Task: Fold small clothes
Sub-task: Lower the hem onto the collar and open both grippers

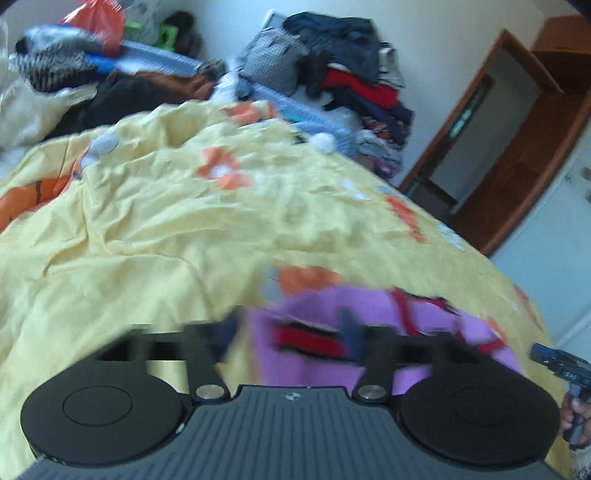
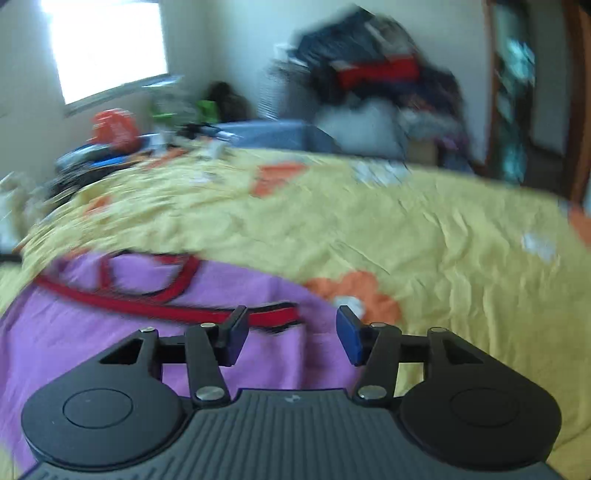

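A small purple garment with red trim (image 1: 373, 314) lies flat on the yellow flowered bedspread (image 1: 184, 221). My left gripper (image 1: 291, 334) is open and hovers over the garment's left edge, blurred. In the right wrist view the same purple garment (image 2: 147, 332) lies at the lower left, and my right gripper (image 2: 291, 334) is open and empty above its right edge, where the cloth meets the bedspread (image 2: 443, 240). The right gripper also shows at the far right of the left wrist view (image 1: 554, 360), held by a hand.
Piles of clothes (image 1: 343, 66) and bags (image 1: 99, 22) lie along the far side of the bed by the wall. A wooden door frame (image 1: 498, 147) stands at the right. A bright window (image 2: 107, 48) is at the far left.
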Demonstrator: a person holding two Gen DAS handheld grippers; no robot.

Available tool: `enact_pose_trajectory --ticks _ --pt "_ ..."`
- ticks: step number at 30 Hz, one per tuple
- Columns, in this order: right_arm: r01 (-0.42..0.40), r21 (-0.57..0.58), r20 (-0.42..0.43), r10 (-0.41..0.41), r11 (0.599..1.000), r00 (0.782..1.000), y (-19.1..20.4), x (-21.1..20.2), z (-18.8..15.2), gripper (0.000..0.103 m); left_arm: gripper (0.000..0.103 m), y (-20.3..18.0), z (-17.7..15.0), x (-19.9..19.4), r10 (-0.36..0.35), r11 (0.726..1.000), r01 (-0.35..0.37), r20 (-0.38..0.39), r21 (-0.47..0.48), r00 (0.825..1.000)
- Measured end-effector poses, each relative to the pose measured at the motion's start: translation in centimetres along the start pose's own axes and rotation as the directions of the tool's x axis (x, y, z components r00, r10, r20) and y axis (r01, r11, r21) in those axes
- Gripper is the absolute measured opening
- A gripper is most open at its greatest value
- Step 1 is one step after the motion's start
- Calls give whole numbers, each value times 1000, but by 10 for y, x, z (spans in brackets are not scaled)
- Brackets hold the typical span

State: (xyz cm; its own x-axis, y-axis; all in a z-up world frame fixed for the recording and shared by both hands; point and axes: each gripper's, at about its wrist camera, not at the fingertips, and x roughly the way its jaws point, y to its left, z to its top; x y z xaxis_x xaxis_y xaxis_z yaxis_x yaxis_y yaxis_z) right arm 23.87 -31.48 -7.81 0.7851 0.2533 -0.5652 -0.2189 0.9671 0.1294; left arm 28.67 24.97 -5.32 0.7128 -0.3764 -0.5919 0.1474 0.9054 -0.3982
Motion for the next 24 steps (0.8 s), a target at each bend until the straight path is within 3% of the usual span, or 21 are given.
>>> enact_pose_trajectory --ticks 1,3,5,8,12,16,20,24 --pt "-22 -35 8 22 999 1000 11 -10 -5 52 93 -13 -12 -12 -19 1000 19 26 24 999" --pt "-57 -86 -3 57 995 998 31 -15 -15 52 94 -39 -39 -18 -5 998 5 13 58 1000" --pt "-81 -126 -17 80 989 997 51 -5 -23 51 93 -60 -61 -2 84 992 -83 -9 93 996" --pt "-67 -111 -39 63 992 997 66 26 -21 51 91 -89 -76 40 286 946 -286 26 154 958" --pt "-75 -30 -62 73 997 995 81 55 -13 51 91 -116 -82 79 363 912 -368 56 181 930" --pt "-81 -53 -69 77 995 995 114 59 -9 61 94 -133 -88 99 409 883 -420 92 211 908" --pt "-153 -52 -69 149 987 986 156 66 -10 69 97 -136 -93 104 417 876 -429 99 219 903" --pt "-111 -119 -106 98 987 990 183 87 -22 71 100 -132 -91 107 409 886 -418 85 201 908"
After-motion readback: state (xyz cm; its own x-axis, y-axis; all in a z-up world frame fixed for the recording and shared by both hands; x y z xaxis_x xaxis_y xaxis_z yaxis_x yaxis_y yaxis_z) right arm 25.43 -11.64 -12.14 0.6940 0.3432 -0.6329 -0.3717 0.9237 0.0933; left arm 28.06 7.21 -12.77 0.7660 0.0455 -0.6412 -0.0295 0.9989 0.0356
